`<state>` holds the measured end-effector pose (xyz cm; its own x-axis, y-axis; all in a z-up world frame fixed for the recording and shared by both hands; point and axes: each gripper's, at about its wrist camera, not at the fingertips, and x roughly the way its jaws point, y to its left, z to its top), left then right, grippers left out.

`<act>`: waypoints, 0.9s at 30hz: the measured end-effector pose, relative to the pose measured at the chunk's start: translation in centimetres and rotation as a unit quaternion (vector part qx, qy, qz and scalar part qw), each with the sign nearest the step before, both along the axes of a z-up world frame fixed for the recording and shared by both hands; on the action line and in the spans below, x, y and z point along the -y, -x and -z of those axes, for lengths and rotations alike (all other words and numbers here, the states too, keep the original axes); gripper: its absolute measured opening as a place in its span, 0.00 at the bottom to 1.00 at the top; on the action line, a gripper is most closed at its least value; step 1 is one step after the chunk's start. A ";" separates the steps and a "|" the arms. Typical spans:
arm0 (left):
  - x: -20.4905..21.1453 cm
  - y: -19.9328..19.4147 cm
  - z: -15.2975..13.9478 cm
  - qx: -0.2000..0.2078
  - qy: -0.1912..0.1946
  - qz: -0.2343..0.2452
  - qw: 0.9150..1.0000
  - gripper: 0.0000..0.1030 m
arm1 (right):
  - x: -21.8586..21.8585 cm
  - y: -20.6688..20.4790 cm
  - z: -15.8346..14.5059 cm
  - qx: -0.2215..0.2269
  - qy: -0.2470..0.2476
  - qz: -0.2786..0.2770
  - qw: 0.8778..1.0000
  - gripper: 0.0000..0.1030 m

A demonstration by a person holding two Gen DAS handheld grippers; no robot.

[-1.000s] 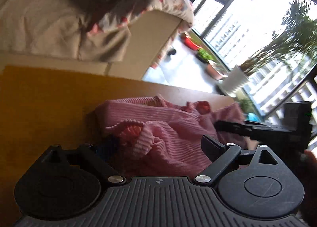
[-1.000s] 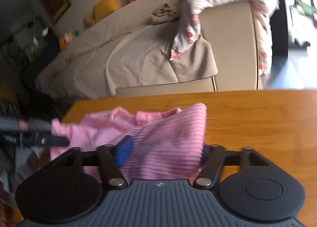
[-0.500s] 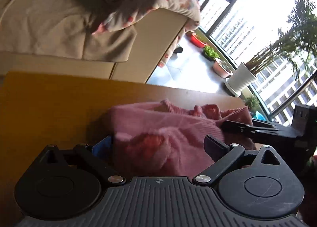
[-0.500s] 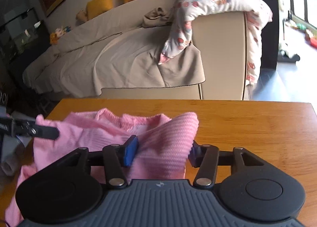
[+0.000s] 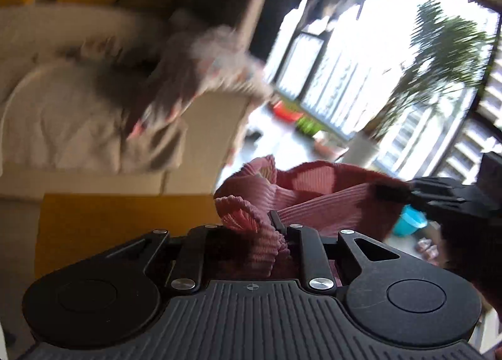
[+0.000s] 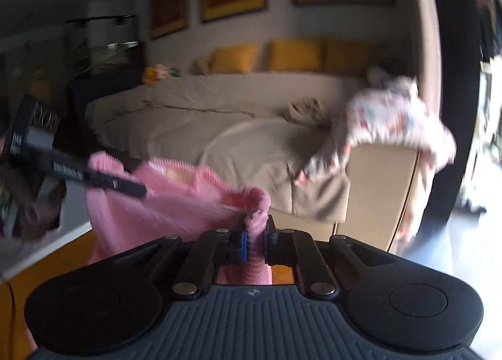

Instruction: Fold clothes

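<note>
Your left gripper (image 5: 251, 228), at 6 o'clock in its own view, is clenched on a bunched edge of the pink ribbed sweater (image 5: 317, 200), and your right gripper (image 6: 254, 236) pinches another edge, the knit stretched taut between them above the wooden table (image 5: 125, 218). You appear to be at the lift-and-spread step; next, lower it flat toward 12 o'clock. The table edge (image 6: 47, 247) lies at 9 o'clock, the beige sofa (image 6: 251, 127) well apart beyond, with open room between.

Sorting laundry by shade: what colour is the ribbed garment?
Pink, the ribbed garment shows truest in the right wrist view.
</note>
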<state>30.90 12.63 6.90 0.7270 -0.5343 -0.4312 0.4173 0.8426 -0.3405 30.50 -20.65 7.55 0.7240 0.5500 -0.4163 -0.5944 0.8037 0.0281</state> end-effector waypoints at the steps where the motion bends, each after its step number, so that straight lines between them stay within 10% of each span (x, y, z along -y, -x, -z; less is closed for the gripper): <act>1: 0.1 1.9 -0.4 0.011 0.000 0.005 1.000 0.21 | 0.1 1.7 -0.9 0.016 0.010 -0.010 1.000 0.08; 11: 1.1 16.9 5.2 0.032 -0.032 0.032 0.998 0.31 | -0.7 16.9 1.3 0.049 0.088 -0.046 0.994 0.08; 16: -1.0 21.2 7.5 0.026 -0.066 -0.014 0.997 0.70 | -0.7 21.8 6.1 0.014 0.141 -0.046 0.989 0.09; 19: -3.9 22.5 7.8 -0.011 -0.023 -0.055 0.998 0.82 | 0.4 24.0 8.4 -0.024 0.158 -0.036 0.987 0.11; 27: -6.2 23.3 6.9 -0.053 0.083 -0.092 0.991 0.93 | -2.1 27.8 5.8 0.078 0.203 -0.055 0.975 0.59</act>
